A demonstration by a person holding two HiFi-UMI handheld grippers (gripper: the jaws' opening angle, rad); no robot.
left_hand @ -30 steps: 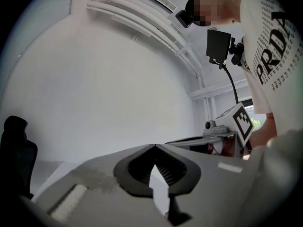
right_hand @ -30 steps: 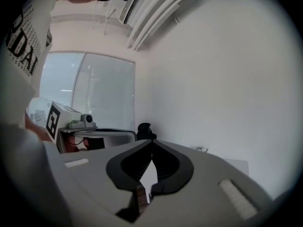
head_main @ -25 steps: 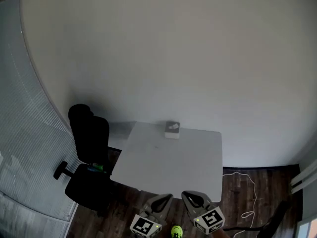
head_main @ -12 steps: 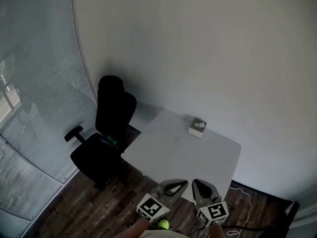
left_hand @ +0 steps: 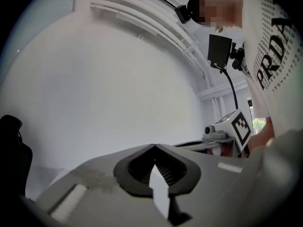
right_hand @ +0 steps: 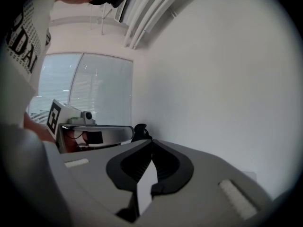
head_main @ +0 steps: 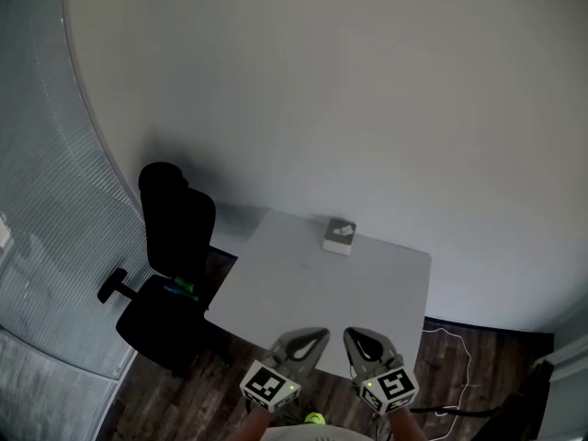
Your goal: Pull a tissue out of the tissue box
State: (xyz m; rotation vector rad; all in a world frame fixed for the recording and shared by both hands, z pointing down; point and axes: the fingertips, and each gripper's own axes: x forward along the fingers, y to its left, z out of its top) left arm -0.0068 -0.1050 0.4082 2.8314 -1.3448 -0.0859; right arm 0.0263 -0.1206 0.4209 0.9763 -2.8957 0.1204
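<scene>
White table (head_main: 317, 288) by grey wall (head_main: 367, 108), tissue box (head_main: 339, 236) on it, left claw (head_main: 312, 337) and right claw (head_main: 357, 336) both closed.

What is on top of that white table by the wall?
A tissue box sits near the far edge of the table; the rest looks bare. The left gripper and right gripper cover part of the near edge, so that strip cannot be seen.
</scene>
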